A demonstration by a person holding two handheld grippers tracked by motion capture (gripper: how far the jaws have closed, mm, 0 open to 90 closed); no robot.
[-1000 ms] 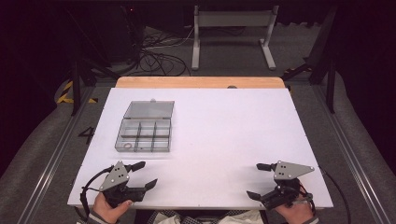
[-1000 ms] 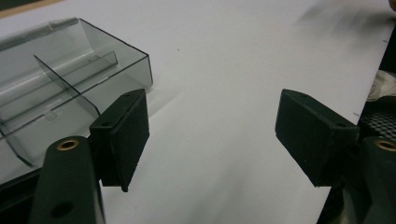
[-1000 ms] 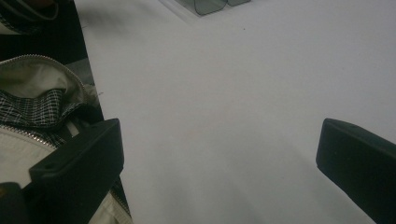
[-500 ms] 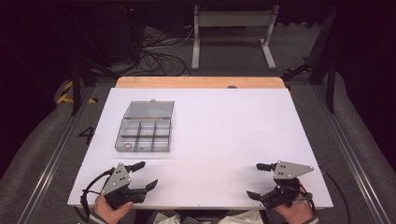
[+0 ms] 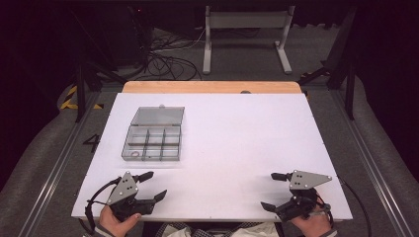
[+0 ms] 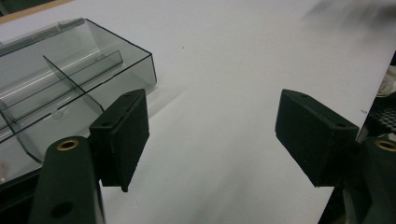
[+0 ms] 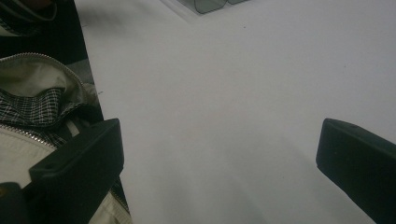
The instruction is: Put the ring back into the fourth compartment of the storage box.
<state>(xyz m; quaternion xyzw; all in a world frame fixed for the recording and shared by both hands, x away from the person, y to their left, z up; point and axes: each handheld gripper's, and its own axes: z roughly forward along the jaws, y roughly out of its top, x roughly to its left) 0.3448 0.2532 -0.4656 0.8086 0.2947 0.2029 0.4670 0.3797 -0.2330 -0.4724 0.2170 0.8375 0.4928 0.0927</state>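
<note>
A clear grey compartment box (image 5: 152, 142) lies on the white table (image 5: 232, 148) at the left, its lid (image 5: 158, 115) folded back flat behind it. A small ring-like item (image 5: 134, 154) rests in its front-left compartment. My left gripper (image 5: 152, 185) hovers at the front left edge, open and empty, a short way in front of the box. In the left gripper view the box (image 6: 60, 88) sits just beyond the left jaw. At the front right, my right gripper (image 5: 272, 190) is open with nothing between its jaws, pointing left across bare tabletop (image 7: 224, 102).
A wooden strip (image 5: 212, 87) borders the table's far edge. Beyond it stand a metal frame (image 5: 244, 29) and loose cables (image 5: 163, 59) on the floor. A light zipped jacket (image 7: 37, 107) lies by the near table edge in the right gripper view.
My left gripper has shifted slightly right and turned a little toward the box. The right gripper has stayed put.
</note>
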